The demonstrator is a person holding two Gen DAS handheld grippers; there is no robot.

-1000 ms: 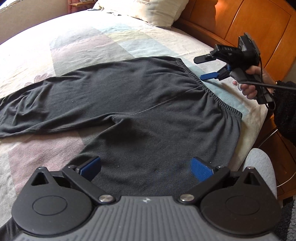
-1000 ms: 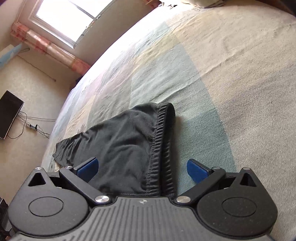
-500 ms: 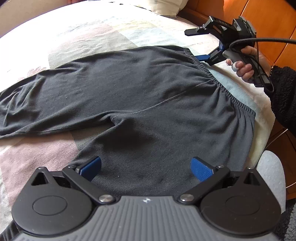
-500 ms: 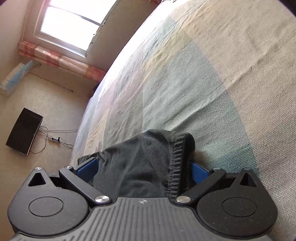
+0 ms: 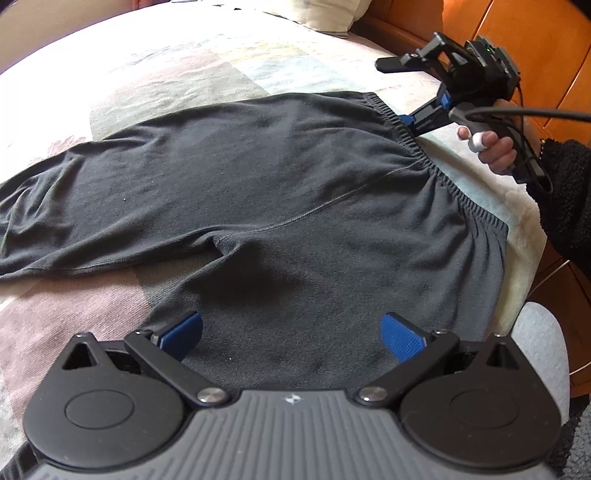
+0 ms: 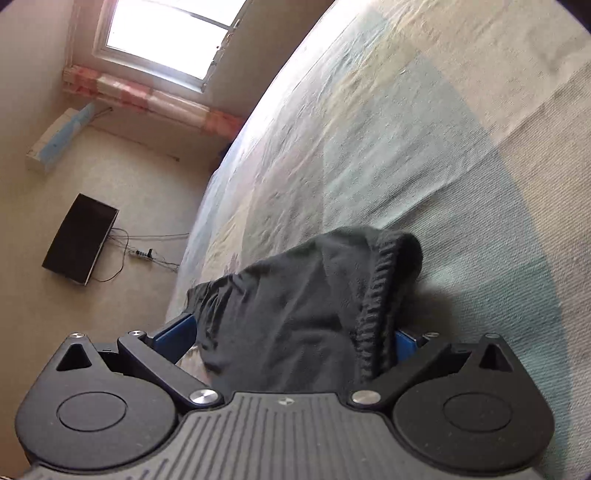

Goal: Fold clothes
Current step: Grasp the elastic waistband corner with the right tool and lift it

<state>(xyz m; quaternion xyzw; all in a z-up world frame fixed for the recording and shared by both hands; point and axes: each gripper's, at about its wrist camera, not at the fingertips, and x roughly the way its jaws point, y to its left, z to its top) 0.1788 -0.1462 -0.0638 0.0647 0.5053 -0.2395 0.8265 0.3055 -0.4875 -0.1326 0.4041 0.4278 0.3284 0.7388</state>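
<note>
A pair of dark grey trousers (image 5: pixel 280 206) lies spread on a pastel patchwork bedspread (image 5: pixel 177 62), its two legs trailing away to the left of the left gripper (image 5: pixel 291 334). That claw hovers over the nearer leg with its blue pads (image 5: pixel 400 338) wide apart and nothing between them. Ahead of it and to its right, the right gripper (image 5: pixel 406 120), held in a person's hand (image 5: pixel 491 147) with a black fleecy sleeve (image 5: pixel 561 195), reaches the ribbed waistband (image 5: pixel 417 144) at the far corner of the garment. From the right claw's own camera, the waistband corner is bunched up between its fingers, one blue pad (image 6: pixel 173 334) showing to the left of the cloth and the other mostly hidden behind the ribbing; whether they actually pinch the fabric cannot be told. Beyond the right claw's left side, a window (image 6: pixel 166 33) lights a beige carpet (image 6: pixel 129 177) where a flat black device (image 6: pixel 79 243) lies. A wooden headboard (image 5: pixel 535 44) rises behind the right claw
</note>
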